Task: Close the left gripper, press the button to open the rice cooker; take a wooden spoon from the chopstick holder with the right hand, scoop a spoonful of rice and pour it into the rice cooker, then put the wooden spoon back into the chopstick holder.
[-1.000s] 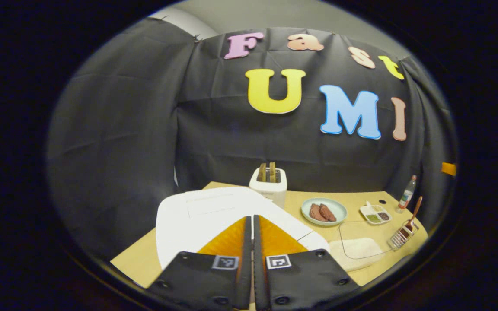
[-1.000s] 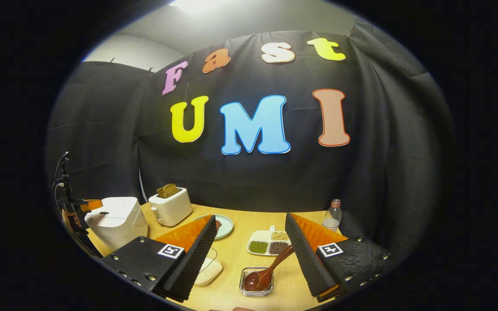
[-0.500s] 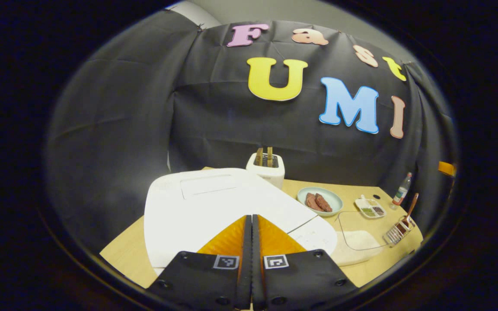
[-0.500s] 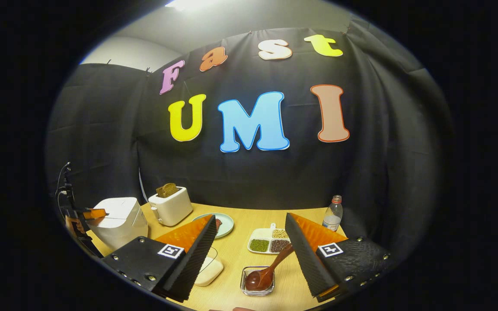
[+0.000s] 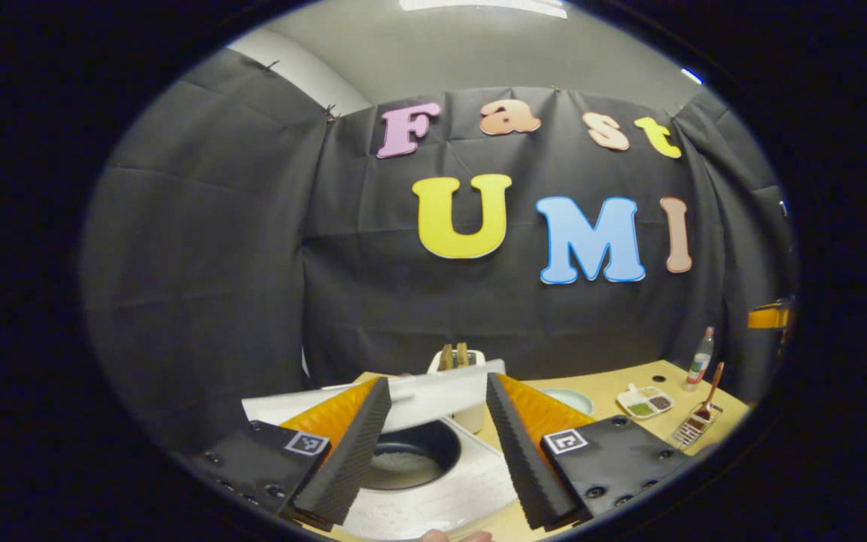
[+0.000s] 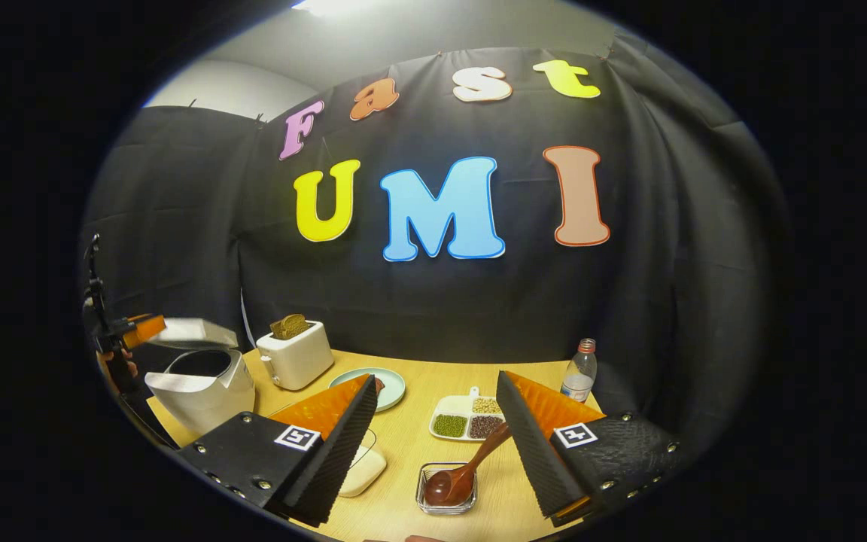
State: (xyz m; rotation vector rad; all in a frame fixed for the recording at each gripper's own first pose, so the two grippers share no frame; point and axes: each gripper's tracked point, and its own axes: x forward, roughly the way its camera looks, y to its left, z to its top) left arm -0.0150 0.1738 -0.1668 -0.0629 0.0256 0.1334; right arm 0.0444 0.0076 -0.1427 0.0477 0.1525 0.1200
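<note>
The left gripper view looks down into the open rice cooker (image 5: 433,459), with its dark pot and lifted lid. The right gripper view sees the cooker from the side, far off to the left. The table (image 6: 433,440) is pale wood and the walls are black cloth. The left gripper (image 5: 433,444) is wide open and holds nothing. The right gripper (image 6: 433,444) is wide open and empty too. The spoon (image 6: 467,470) sits in its holder (image 6: 445,489) just ahead, between the right gripper's fingers.

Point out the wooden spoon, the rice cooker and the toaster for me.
wooden spoon (image 6: 479,459): right gripper view, middle of its handle.
rice cooker (image 6: 204,391): right gripper view, front of its white body.
toaster (image 6: 299,361): right gripper view, its white side.
</note>
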